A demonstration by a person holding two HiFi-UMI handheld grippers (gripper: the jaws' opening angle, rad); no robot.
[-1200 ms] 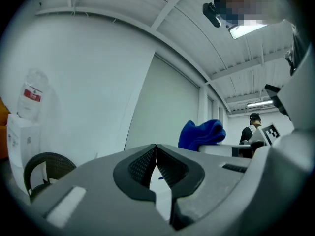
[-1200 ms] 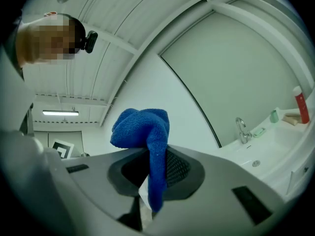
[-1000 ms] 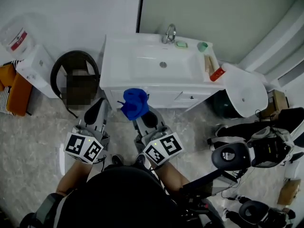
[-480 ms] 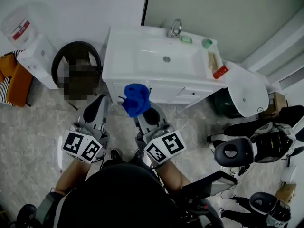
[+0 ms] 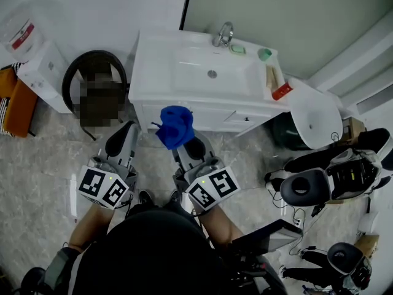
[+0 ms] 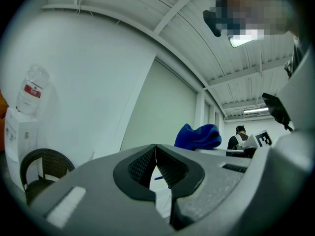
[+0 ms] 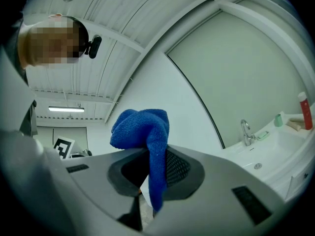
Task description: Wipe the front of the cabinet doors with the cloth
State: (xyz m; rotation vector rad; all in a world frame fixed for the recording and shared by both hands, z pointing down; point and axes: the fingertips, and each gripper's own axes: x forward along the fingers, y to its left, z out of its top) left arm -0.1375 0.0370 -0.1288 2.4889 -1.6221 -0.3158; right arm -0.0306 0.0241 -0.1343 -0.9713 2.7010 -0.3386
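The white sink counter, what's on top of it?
A silver tap, a green soap dish, a green cup and a red thing sit along its back and right side. The blue cloth covers part of the cabinet front below, so that bit is hidden.

This is a bathroom corner mocked up inside a lab or workshop. A white vanity cabinet [image 5: 153, 72] with a tap [image 5: 222, 34] stands against plain partition walls. Cabled machinery [image 5: 331, 180] litters the floor [image 5: 37, 183], a water dispenser [image 5: 43, 82] stands nearby, and strip lights [image 6: 244, 41] hang from a ribbed industrial ceiling [image 6: 147, 9].
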